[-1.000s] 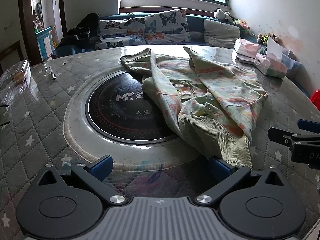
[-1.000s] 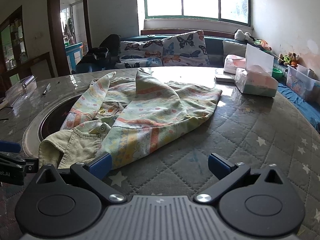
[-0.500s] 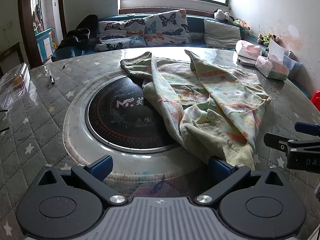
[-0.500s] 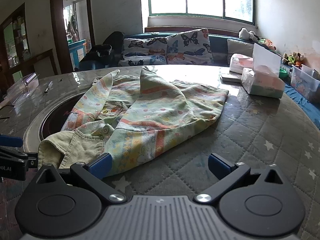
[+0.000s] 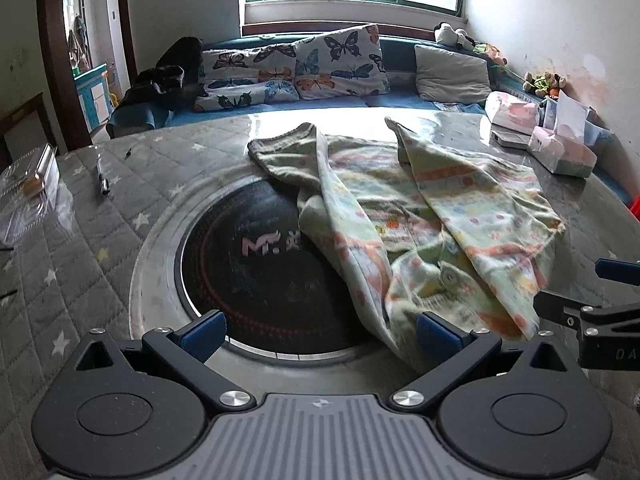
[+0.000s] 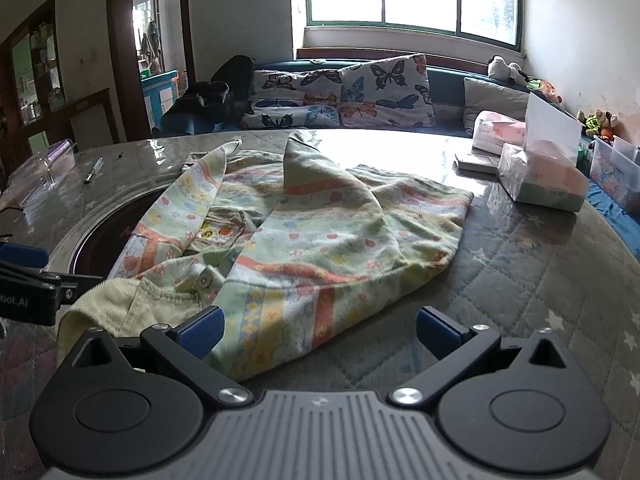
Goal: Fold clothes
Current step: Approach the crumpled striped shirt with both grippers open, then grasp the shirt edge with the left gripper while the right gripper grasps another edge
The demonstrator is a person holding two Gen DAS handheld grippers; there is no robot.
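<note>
A: How are the left tongs point(image 5: 318, 330) sitting?
B: Gaping wide, gripping nothing, hovering over the dark hob point(image 5: 264, 256); the right pad point(image 5: 434, 334) is lying at the jacket point(image 5: 432, 216) hem.
A: And the right tongs point(image 6: 318, 326)?
B: Also spread, empty, with the jacket's near edge lying between the pads.
A: Where is the jacket resting?
B: Crumpled on the counter point(image 6: 520, 280), partly overlapping the hob, tissue box point(image 6: 544, 180) beyond.
</note>
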